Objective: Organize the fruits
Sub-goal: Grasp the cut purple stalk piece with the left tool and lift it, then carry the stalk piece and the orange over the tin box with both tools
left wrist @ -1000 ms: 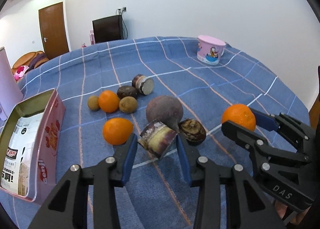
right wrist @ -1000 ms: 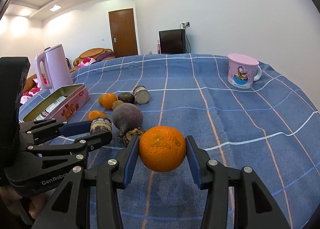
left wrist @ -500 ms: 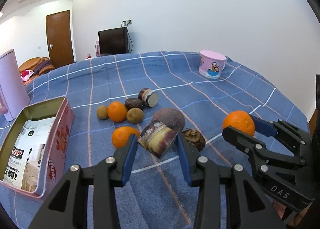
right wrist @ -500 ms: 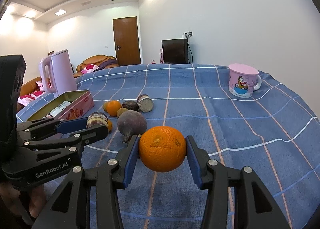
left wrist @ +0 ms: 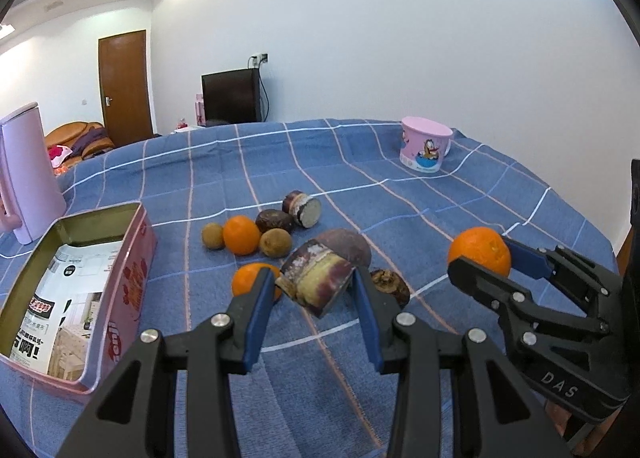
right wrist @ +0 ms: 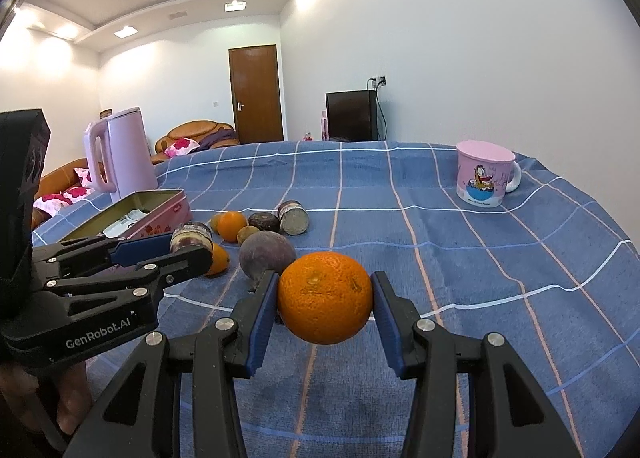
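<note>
My left gripper point(left wrist: 314, 284) is shut on a cut piece of purple sugarcane point(left wrist: 318, 282), held above the blue cloth; it also shows in the right wrist view point(right wrist: 191, 238). My right gripper point(right wrist: 325, 296) is shut on an orange point(right wrist: 325, 296), held above the cloth; it shows in the left wrist view point(left wrist: 480, 252) too. On the cloth lie a dark beetroot point(left wrist: 348, 244), two more oranges point(left wrist: 241, 234) point(left wrist: 250, 278), two kiwis point(left wrist: 275, 242) point(left wrist: 212, 236), a dark round fruit point(left wrist: 274, 219), another sugarcane piece point(left wrist: 303, 208) and a brown fruit point(left wrist: 388, 284).
An open pink tin box point(left wrist: 76, 290) with a leaflet inside stands at the left. A pink kettle point(left wrist: 26, 165) is behind it. A pink cartoon mug point(left wrist: 425, 149) stands far right. The table edge drops off at the right.
Both grippers have risen and tilted up with their loads; the fruits on the cloth look farther below. The grips are unchanged.
</note>
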Action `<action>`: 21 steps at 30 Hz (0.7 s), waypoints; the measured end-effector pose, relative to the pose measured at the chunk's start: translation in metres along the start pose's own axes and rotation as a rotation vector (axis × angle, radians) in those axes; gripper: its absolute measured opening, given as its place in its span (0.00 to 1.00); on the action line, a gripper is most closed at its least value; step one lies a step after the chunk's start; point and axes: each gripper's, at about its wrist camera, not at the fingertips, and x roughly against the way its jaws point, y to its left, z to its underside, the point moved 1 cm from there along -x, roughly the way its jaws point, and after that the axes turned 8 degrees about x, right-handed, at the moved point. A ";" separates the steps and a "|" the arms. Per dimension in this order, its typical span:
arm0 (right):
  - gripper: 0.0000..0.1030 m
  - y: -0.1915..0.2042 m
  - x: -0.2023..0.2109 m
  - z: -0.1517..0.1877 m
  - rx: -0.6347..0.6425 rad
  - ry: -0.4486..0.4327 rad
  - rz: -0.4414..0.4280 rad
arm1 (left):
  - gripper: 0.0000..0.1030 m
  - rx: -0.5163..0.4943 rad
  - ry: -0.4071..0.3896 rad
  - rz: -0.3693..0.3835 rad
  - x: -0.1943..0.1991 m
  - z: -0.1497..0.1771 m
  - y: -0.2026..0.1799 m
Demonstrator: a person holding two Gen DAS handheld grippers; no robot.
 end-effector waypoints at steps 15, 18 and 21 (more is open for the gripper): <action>0.47 0.002 0.008 0.002 0.007 -0.049 0.000 | 0.41 -0.022 -0.070 -0.015 0.011 0.002 -0.004; 0.47 0.002 0.010 0.002 0.009 -0.062 0.001 | 0.41 -0.021 -0.090 -0.024 0.015 0.002 -0.004; 0.47 0.003 0.011 0.002 0.014 -0.069 0.006 | 0.41 -0.019 -0.105 -0.031 0.019 0.002 -0.003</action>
